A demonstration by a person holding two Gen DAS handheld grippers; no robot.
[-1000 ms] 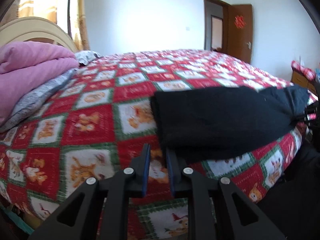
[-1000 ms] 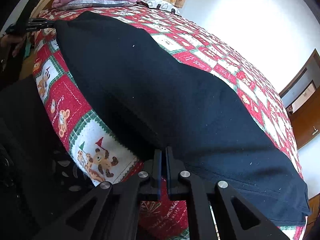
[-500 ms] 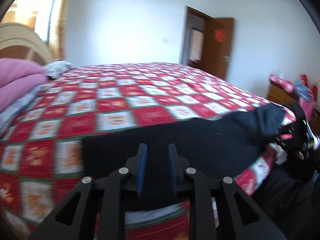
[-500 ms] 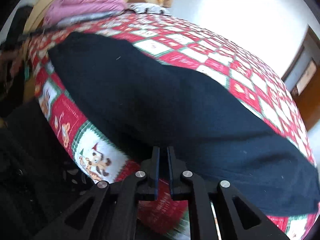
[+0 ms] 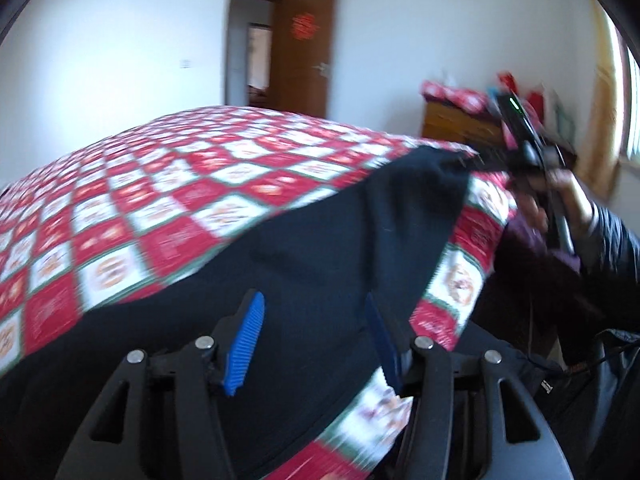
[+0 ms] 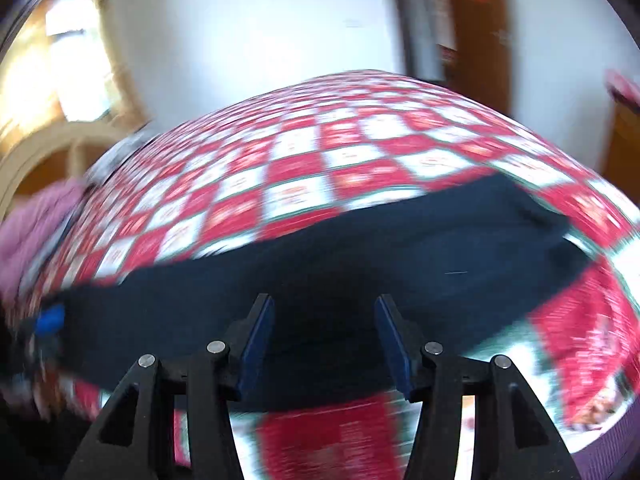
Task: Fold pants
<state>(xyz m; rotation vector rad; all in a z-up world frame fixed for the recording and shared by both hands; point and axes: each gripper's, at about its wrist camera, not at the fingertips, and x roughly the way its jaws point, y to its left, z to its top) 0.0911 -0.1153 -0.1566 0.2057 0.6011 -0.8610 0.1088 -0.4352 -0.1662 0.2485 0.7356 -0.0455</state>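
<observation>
Both my claws just opened wide: left claw [image 5: 316, 344], right claw [image 6: 324, 344] hold nothing. The pants [image 5: 320, 248] lie at 12 o'clock on the bed [image 5: 168, 184], ready for a new grab.

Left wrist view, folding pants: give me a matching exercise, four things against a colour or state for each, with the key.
Things:
1. pants
2. bedspread
3. door
4. left tongs

Descriptions:
A. brown, standing open
B. black, lying along the bed's near edge
C. jaws apart, nothing pinched
D. red and white checks

Pairs: 1-B, 2-D, 3-A, 4-C
</observation>
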